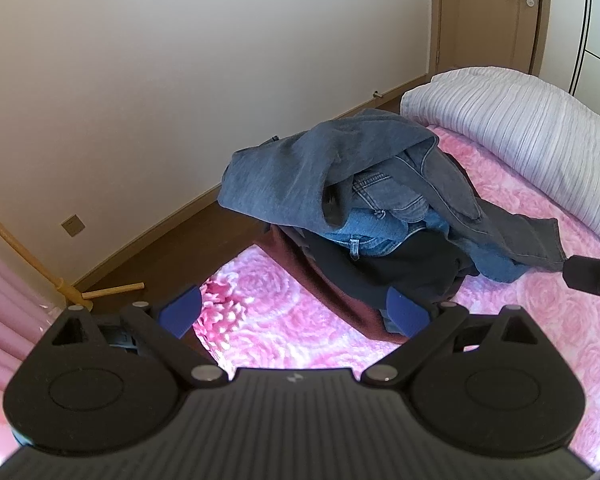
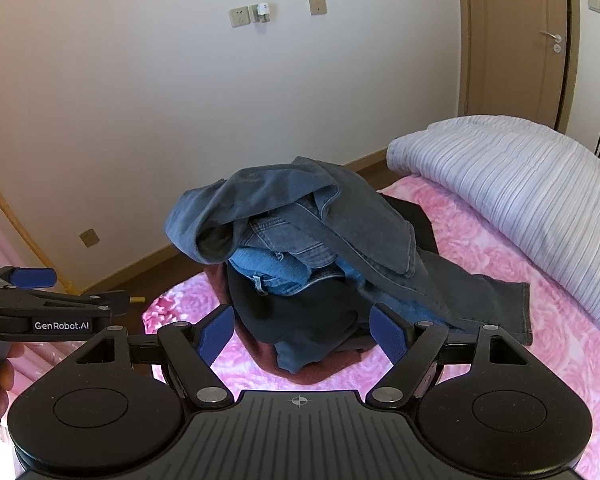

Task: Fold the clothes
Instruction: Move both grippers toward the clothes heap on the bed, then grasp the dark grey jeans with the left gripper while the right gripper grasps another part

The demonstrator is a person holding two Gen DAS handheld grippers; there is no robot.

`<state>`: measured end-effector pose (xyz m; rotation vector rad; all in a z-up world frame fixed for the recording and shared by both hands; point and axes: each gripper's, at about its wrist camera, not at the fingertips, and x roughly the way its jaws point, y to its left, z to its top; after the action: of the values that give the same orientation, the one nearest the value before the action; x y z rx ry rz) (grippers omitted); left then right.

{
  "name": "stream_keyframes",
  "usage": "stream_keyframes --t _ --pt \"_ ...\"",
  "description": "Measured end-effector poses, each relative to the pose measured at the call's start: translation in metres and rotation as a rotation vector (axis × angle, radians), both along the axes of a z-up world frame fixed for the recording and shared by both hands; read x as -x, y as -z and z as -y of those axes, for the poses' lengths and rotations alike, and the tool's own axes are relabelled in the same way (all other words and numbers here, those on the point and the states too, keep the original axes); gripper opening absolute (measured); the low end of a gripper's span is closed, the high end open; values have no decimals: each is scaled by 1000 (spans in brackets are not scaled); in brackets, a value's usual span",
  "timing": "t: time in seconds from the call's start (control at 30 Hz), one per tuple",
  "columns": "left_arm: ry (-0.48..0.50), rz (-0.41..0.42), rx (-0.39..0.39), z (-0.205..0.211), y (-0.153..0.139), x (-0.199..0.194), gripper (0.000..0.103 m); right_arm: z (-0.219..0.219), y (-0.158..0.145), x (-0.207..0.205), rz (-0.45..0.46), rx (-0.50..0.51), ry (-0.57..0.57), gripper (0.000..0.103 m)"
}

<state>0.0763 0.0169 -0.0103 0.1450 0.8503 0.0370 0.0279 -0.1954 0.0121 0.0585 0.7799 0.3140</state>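
Note:
A pile of clothes sits at the far corner of the pink floral bed (image 1: 260,320) (image 2: 500,340). On top lies a grey-blue denim garment (image 1: 308,168) (image 2: 340,216), over blue jeans (image 1: 376,232) (image 2: 276,268), a black garment (image 1: 380,272) (image 2: 300,320) and a dark red one (image 1: 332,296) (image 2: 320,372). My left gripper (image 1: 294,312) is open and empty, short of the pile. My right gripper (image 2: 302,336) is open and empty, just before the pile's near edge. The left gripper also shows at the left in the right wrist view (image 2: 32,280).
A rolled striped quilt (image 1: 520,132) (image 2: 520,184) lies along the right of the bed. A cream wall (image 1: 160,80) and brown floor (image 1: 172,248) lie beyond the bed's corner. A wooden rack (image 1: 28,248) stands at left, a door (image 2: 516,40) at far right.

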Motion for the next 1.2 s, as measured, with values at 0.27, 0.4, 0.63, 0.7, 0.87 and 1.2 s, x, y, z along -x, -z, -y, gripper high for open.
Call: stream_keyframes --t 0.27,0.4,0.63,0.7,0.87,1.2 --pt "27 28 -6 9 6 10 98 19 3 6 -14 9 1 78" --pt "43 66 -35 11 13 21 98 35 4 13 -5 38 -10 78" --pt "139 96 -180 12 32 26 99 53 14 7 -6 50 -32 78" --pt "177 91 -205 11 38 12 99 50 15 -4 5 47 -34 78" --pt "296 99 -228 13 62 -58 99 27 20 -52 68 135 -82 78" --pt "428 -12 -209 -6 126 -177 51 -43 68 -155 134 383 -390 78"
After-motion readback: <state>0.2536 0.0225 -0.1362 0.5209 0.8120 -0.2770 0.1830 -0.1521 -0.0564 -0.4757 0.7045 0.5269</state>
